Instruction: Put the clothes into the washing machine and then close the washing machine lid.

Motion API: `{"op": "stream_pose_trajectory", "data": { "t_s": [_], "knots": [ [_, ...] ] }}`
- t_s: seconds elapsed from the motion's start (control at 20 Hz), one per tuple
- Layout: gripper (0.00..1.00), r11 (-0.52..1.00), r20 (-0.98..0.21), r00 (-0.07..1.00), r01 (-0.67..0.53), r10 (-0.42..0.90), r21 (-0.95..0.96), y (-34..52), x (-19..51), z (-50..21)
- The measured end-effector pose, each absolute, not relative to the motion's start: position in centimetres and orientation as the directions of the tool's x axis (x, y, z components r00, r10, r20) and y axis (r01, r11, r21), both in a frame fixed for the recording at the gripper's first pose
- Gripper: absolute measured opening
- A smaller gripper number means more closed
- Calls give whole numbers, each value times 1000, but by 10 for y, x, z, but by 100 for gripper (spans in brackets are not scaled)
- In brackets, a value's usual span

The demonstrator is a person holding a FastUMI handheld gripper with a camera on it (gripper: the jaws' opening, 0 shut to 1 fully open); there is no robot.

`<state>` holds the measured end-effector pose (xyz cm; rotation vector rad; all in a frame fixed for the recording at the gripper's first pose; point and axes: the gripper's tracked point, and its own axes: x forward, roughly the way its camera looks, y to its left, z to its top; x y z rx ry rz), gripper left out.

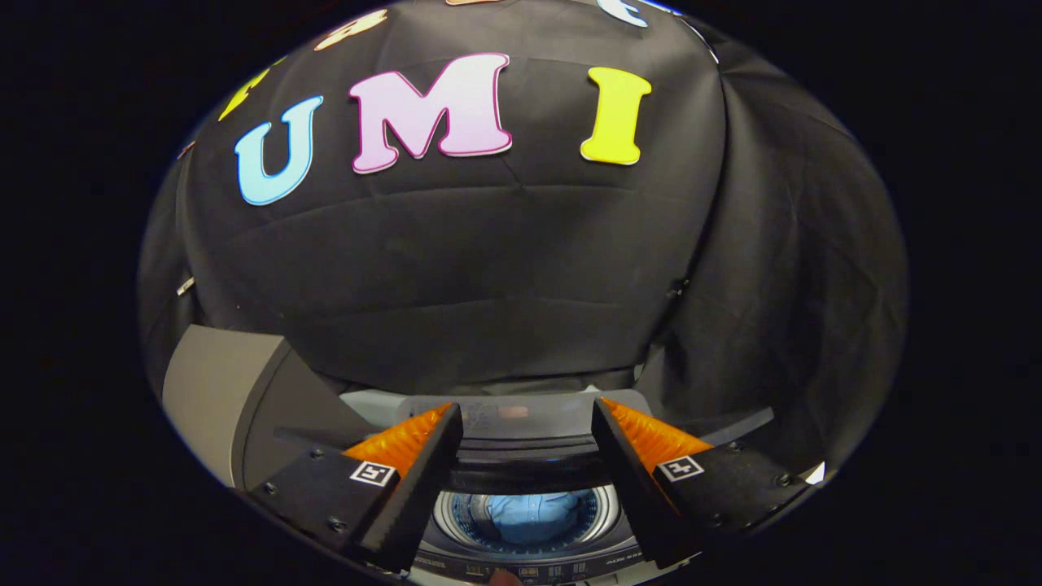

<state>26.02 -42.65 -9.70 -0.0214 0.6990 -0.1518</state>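
Claw spread wide, gripping nothing, above the washing machine; blue clothes sit down in the drum. The lid stands raised behind — rigid, light-looking; push its top edge.

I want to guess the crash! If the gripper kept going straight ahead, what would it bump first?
Probably the washing machine's raised lid just beyond the open, empty fingers, then the booth's black cloth wall. Depth is hard to judge.

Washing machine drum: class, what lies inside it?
Blue clothing lies inside the drum, between the open claw fingers. Anything underneath is covered.
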Motion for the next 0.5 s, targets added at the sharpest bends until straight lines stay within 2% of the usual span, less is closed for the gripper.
{"op": "stream_pose_trajectory", "data": {
  "t_s": [0.15,0.5],
  "knots": [
    [100,989,-656,741,138,-141,-57,-425,251,-123],
    [99,987,-762,633,150,-135,-50,-425,198,-208]
  ]
}}
